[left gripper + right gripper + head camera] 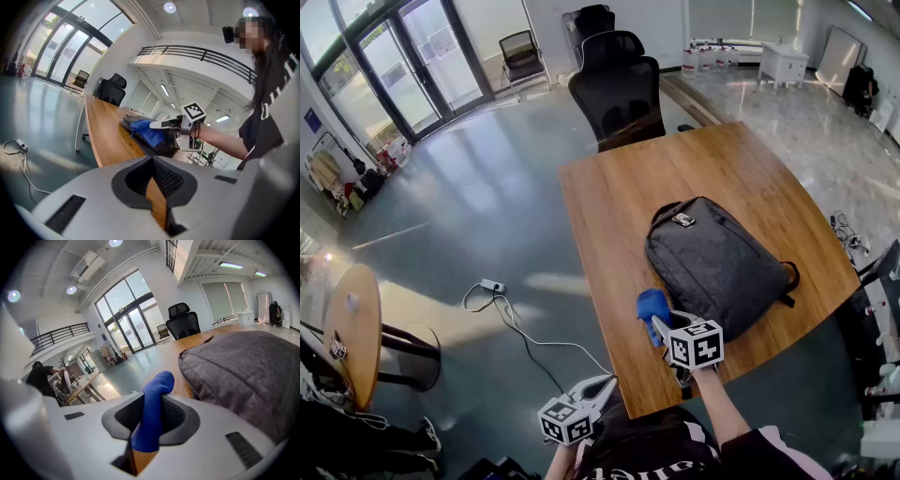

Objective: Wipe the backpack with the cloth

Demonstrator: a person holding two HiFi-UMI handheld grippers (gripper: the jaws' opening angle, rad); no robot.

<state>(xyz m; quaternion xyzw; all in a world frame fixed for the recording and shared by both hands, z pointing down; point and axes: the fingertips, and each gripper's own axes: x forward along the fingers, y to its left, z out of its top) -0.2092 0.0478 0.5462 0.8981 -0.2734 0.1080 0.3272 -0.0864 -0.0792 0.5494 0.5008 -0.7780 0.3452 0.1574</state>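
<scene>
A grey backpack [717,262] lies flat on the wooden table [619,206], filling the right of the right gripper view [243,371]. My right gripper [659,327] is shut on a blue cloth [652,304] at the backpack's near left corner, by the table's front edge. The cloth [152,413] stands up between the jaws. My left gripper [598,390] hangs off the table, below its front corner, jaws shut with nothing in them [152,164]. It looks along the table at the cloth [147,131] and the right gripper [161,124].
A black office chair [619,84] stands at the table's far end, with another chair [520,52] behind it. A cable with a power strip [492,284] lies on the floor to the left. A small round wooden table [352,328] is at the far left.
</scene>
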